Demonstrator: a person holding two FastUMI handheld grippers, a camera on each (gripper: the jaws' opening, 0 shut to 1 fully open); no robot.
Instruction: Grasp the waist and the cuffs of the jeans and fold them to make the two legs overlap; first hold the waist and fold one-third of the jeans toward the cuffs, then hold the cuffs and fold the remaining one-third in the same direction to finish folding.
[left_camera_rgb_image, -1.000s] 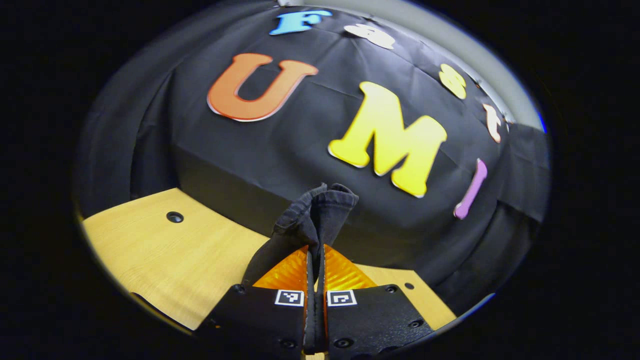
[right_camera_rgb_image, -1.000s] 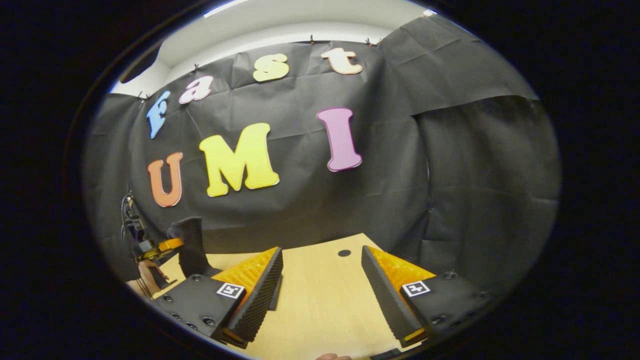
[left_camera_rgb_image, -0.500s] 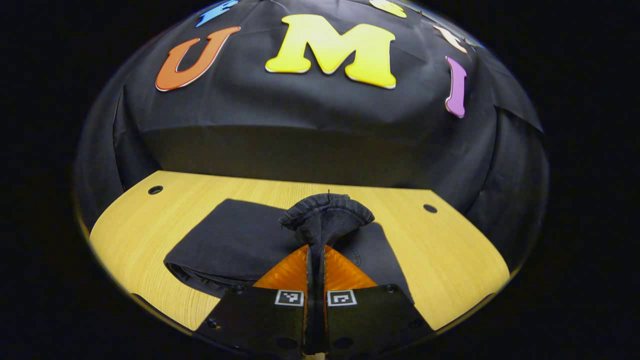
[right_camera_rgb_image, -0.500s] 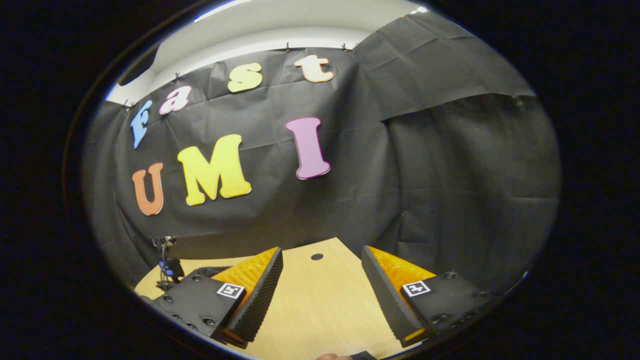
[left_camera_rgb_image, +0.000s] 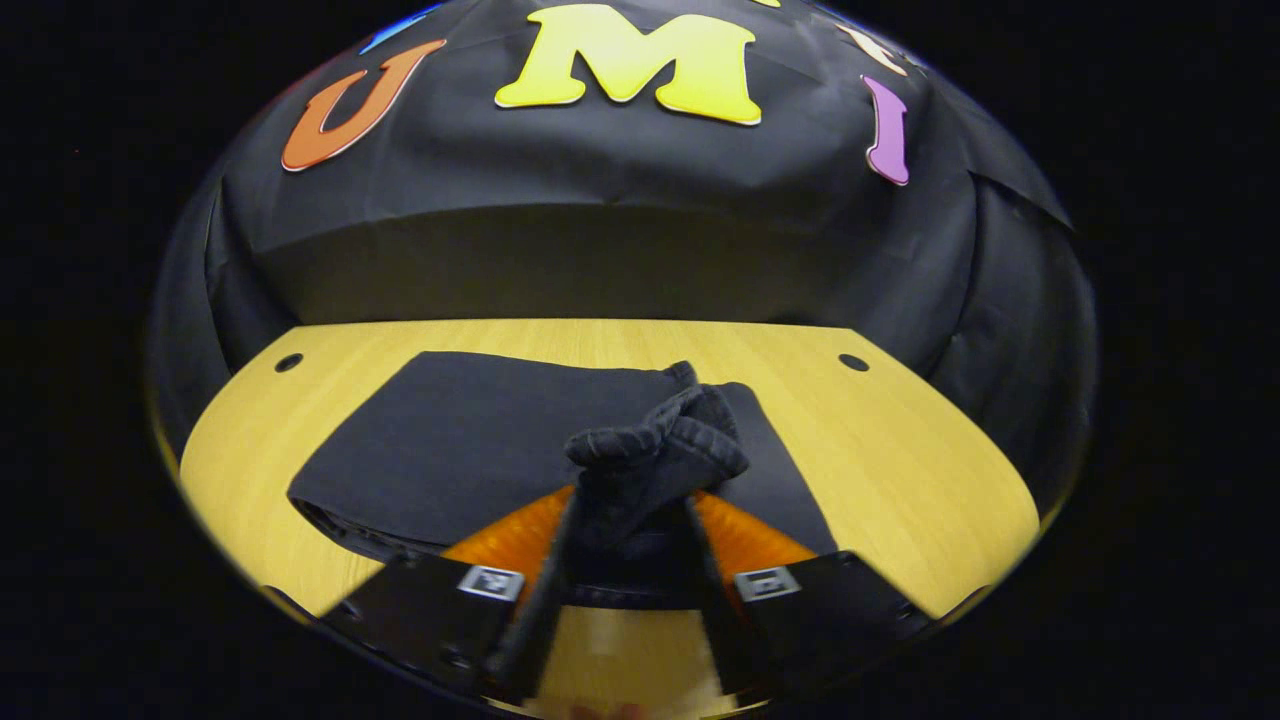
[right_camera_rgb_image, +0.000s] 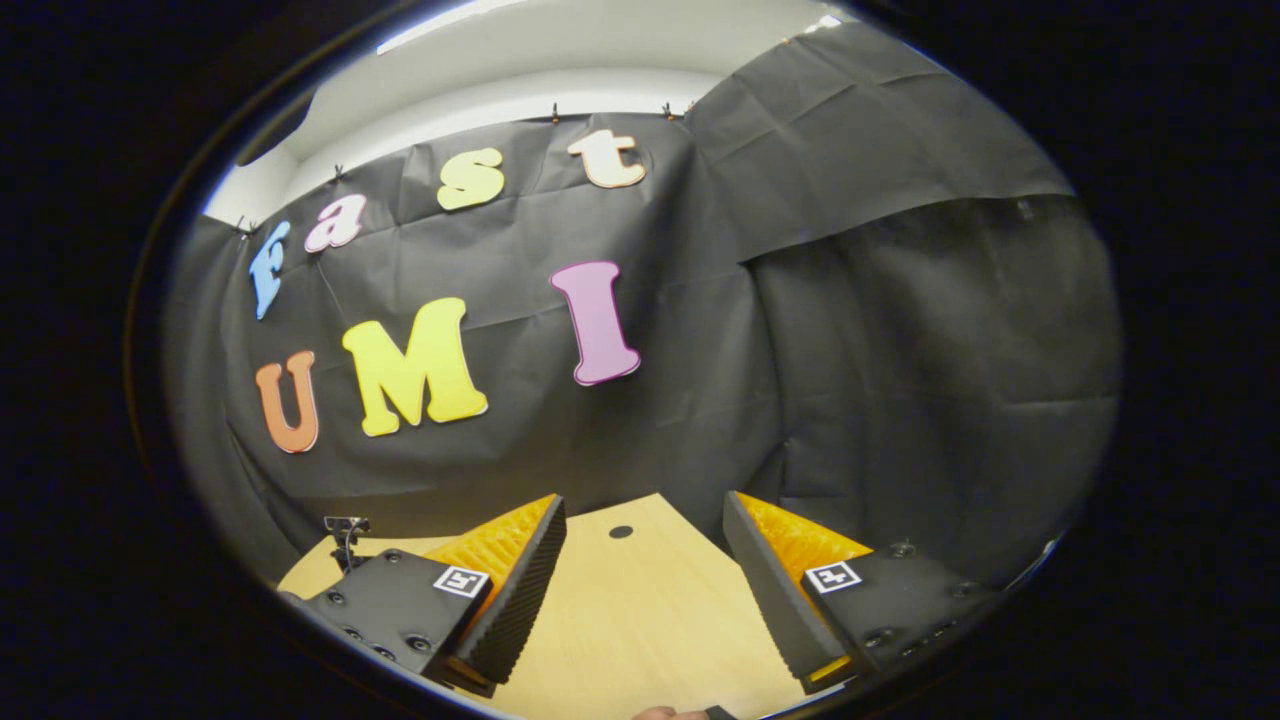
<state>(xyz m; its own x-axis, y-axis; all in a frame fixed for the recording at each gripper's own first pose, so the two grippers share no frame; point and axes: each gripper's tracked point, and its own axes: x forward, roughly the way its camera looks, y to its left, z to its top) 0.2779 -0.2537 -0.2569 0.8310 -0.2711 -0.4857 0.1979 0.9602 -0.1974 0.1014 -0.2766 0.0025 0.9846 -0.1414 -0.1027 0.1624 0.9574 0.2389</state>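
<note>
lighting: even, bright overhead light; wooden table (left_camera_rgb_image: 900, 450) well lit, soft shadow under the dark jeans (left_camera_rgb_image: 480, 440). distortion: strong fisheye bending at edges in both views. blur: left gripper (left_camera_rgb_image: 625, 590) smeared by motion; right gripper view sharp.

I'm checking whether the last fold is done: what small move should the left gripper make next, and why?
Probably draw the left gripper straight back. Its fingers stand apart and the cuffs lie bunched on the folded jeans on the table, so a clean retreat avoids dragging them. The right gripper is open.
</note>
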